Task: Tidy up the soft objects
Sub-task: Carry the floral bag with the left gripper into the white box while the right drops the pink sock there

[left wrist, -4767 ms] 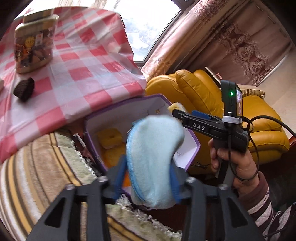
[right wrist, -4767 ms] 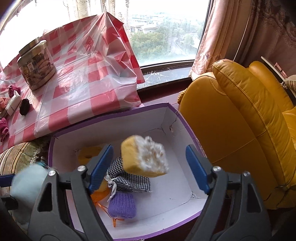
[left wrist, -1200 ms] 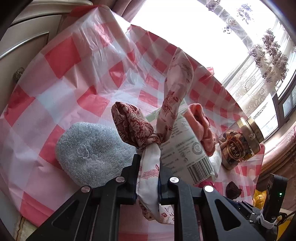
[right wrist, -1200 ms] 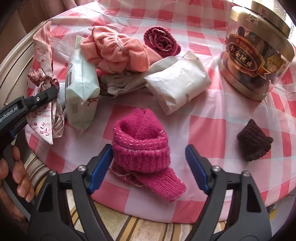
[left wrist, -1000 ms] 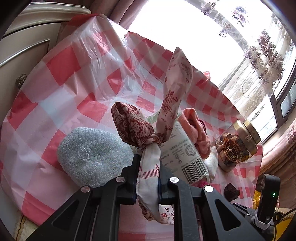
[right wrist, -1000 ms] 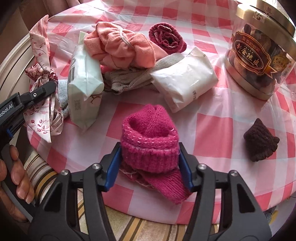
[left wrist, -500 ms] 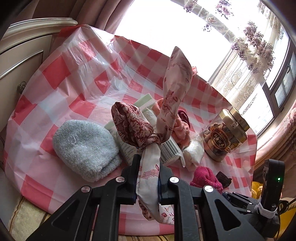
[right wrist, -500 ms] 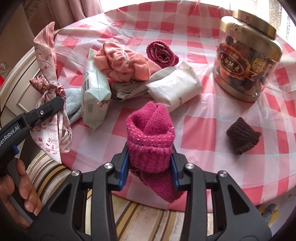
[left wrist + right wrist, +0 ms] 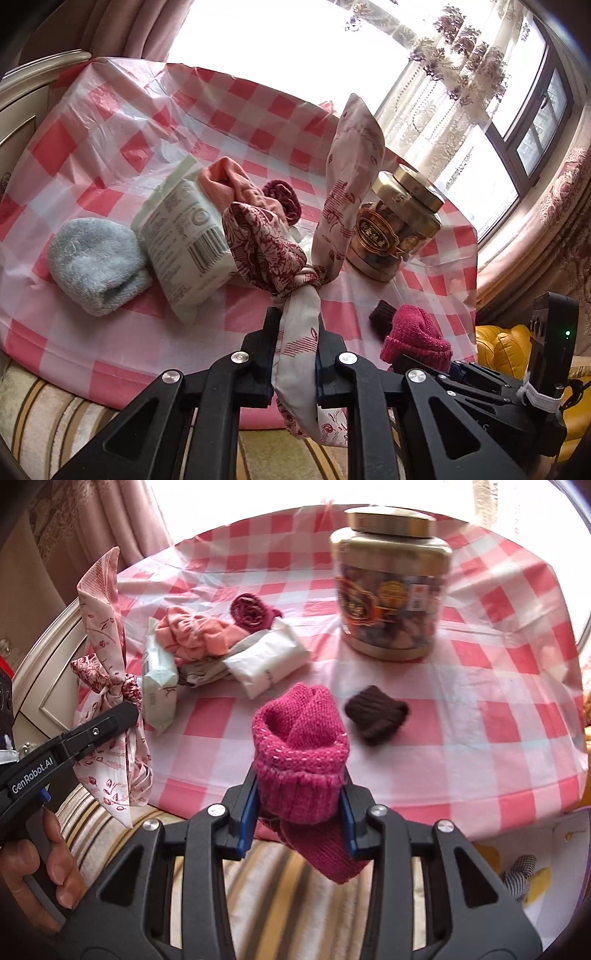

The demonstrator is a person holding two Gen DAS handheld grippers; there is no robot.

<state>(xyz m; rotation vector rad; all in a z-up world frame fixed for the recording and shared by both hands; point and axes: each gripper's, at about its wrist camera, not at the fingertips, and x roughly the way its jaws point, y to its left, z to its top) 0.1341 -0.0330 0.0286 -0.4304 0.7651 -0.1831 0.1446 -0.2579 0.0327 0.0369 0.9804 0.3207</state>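
Left gripper (image 9: 295, 354) pinches knotted floral scarf (image 9: 291, 258); right gripper (image 9: 297, 812) clamps magenta knit sock (image 9: 301, 738). Left of gold-lidded jar (image 9: 391, 590): wipes pack (image 9: 184, 236), grey sock (image 9: 92, 258); brown sock (image 9: 376, 714) before it.

Pink sock pinched, off the table

The right gripper (image 9: 298, 805) squeezes a pink knitted sock (image 9: 301, 755) between its blue pads, and the toe end hangs down below. On the left, the left gripper (image 9: 123, 710) pinches a knotted flowery cloth (image 9: 107, 686) (a hand (image 9: 35, 875) holds its handle). A small brown sock (image 9: 376, 714) and a gold-lidded jar (image 9: 391, 583) sit on the checked tablecloth (image 9: 480, 716).
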